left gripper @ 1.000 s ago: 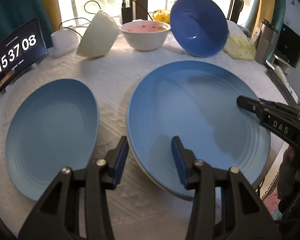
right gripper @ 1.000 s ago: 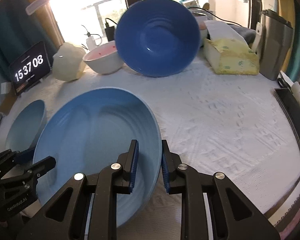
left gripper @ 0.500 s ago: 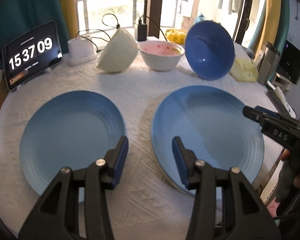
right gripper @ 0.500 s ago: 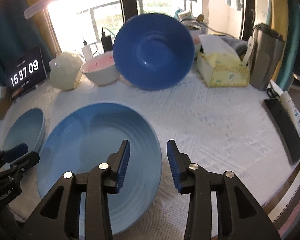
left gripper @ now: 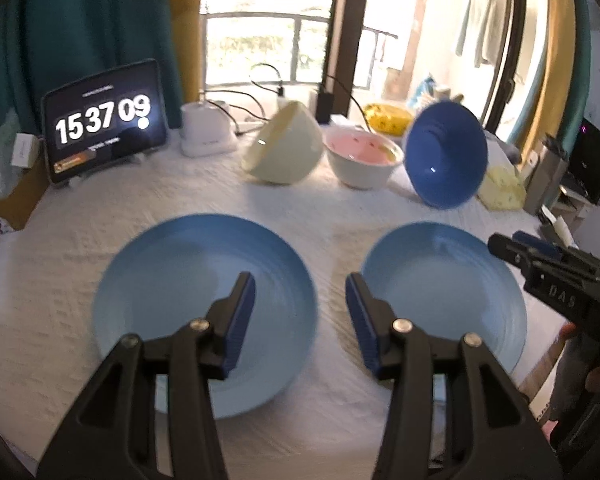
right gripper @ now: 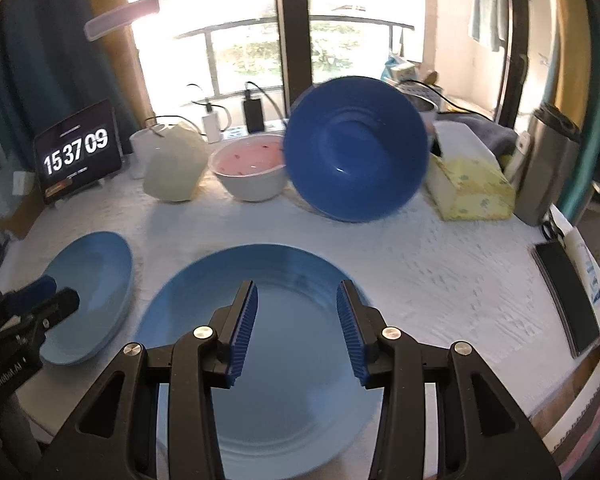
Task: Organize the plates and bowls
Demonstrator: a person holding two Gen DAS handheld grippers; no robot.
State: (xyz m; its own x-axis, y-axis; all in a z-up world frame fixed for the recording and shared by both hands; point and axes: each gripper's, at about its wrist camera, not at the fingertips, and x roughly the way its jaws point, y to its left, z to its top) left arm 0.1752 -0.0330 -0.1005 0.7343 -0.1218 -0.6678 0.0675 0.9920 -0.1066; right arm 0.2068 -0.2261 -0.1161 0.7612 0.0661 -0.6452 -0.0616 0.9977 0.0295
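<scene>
Left tongs (left gripper: 300, 312): jaws spread and opening; nothing between the pads. They hang above the bench, over the gap between the two plates. Also seen at the left edge of the right wrist view.
Right tongs (right gripper: 296, 324): jaws spread and opening; nothing gripped. They hang above the right plate without touching it. Their tip shows at the right edge of the left wrist view.
Left plate (left gripper: 204, 312): light blue, flat on the bench, near the front edge on the left. Free of both tongs.
Right plate (right gripper: 260, 360): light blue, flat on the bench beside the left plate; a strip of cloth separates the two. Its front rim reaches the bench edge.
Dark blue bowl (right gripper: 356, 148): tipped on its side at the back right, its opening facing the cameras.
White bowl (right gripper: 250, 170): upright at the back centre, pink inside, just left of the dark blue bowl.
Cream bowl (left gripper: 284, 144): tipped on its side, just left of the white bowl.
Bench (right gripper: 440, 264): covered with a white textured cloth.
Clock tablet (left gripper: 104, 120): propped at the back left, showing 15 37 09.
Tissue box (right gripper: 472, 188): yellow, at the back right beside the dark blue bowl.
Metal canister (right gripper: 548, 164): upright, just right of the tissue box.
Black phone (right gripper: 568, 292): flat near the right edge of the bench.
</scene>
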